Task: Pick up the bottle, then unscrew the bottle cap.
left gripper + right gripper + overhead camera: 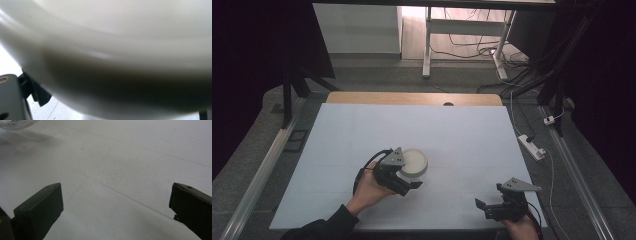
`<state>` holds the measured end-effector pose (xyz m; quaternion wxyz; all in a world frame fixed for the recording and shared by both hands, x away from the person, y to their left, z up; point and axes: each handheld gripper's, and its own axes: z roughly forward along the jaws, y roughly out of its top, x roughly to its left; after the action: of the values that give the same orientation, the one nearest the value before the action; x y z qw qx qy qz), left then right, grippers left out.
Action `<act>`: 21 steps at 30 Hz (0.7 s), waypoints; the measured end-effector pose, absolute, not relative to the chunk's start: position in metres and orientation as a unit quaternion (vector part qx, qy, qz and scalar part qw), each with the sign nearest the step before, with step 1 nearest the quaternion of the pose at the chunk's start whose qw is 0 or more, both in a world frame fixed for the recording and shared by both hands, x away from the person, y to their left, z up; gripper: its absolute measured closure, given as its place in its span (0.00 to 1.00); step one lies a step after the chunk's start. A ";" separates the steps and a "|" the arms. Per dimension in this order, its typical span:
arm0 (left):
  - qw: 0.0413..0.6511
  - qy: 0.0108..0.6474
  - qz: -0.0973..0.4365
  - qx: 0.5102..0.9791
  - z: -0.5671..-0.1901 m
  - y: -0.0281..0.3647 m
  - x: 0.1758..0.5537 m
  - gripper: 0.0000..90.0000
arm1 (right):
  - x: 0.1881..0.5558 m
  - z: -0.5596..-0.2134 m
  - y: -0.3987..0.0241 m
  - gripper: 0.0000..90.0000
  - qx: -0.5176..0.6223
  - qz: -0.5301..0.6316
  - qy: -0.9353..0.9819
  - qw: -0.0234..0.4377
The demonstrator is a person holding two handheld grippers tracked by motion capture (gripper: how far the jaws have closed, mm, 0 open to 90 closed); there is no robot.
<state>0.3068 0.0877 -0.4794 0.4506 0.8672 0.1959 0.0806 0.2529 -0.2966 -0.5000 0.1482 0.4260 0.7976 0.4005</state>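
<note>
left gripper [408,183] jaws straddle the white bowl [414,163] mid-table, grip unclear: cannot tell | bowl: squeeze evenly, lift level, no tilt | right gripper [492,208] right of bowl, jaws wide apart, holding nothing

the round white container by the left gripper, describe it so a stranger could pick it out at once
Start at the white table with the wooden strip along its far edge. Near the middle of its near half, the left gripper is closed around a round white container with a pale flat top. It is the one round thing standing on the white surface.
</note>
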 end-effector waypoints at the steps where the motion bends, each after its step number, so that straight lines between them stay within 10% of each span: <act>1: 0.448 0.193 0.082 0.869 -0.479 0.087 0.307 0.08 | 0.253 -0.500 -0.297 0.00 0.425 0.400 0.798 0.148; 21: 0.447 0.193 0.082 0.870 -0.480 0.085 0.306 0.08 | 0.250 -0.490 -0.287 0.00 0.397 0.424 0.798 0.157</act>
<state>0.3056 0.0848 -0.4795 0.4470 0.8696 0.1933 0.0819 0.2498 -0.2868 -0.4898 0.1568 0.3974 0.7985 0.4242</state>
